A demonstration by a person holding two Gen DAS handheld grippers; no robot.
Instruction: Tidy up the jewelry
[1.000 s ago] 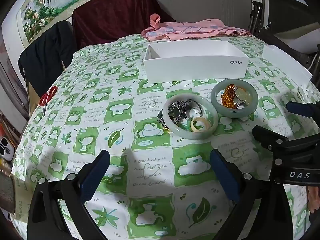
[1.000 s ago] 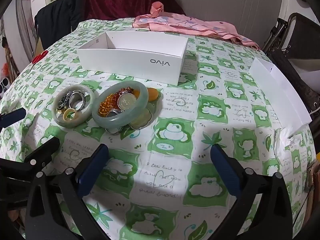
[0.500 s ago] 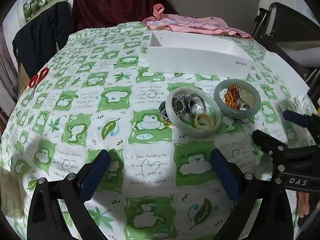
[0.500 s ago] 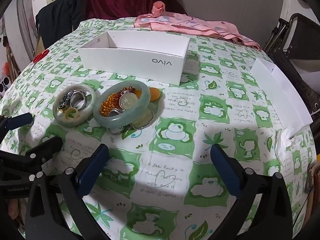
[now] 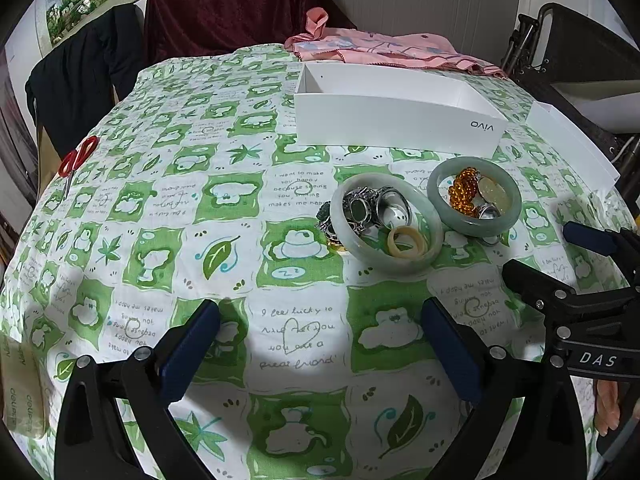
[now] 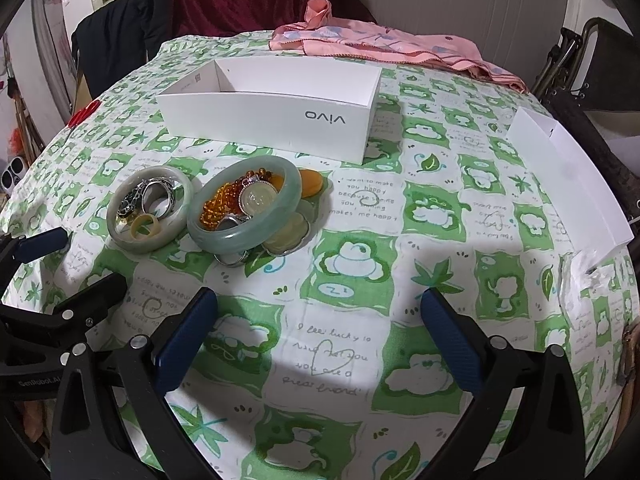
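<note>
Both the left tool (image 5: 320,344) and right tool (image 6: 320,340) gape wide and empty; a clumsy grab could scatter rings (image 5: 394,210) from the jade bangle (image 5: 386,228)

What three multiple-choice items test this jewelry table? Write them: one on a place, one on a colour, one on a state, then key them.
1. Where do the orange beads lie?
A. inside the greener bangle
B. in the white box
C. on the pink cloth

2. What colour are the handles of the scissors?
A. blue
B. red
C. yellow

3. How do the left gripper and the right gripper stand?
A. both open, holding nothing
B. both shut on rings
C. left shut on a bangle, right open

Key:
1 A, the beads show within the bangle's ring beside a round pendant.
2 B, red loops show at the tablecloth's left edge.
3 A, each pair of fingers stands wide apart over bare cloth.
</note>
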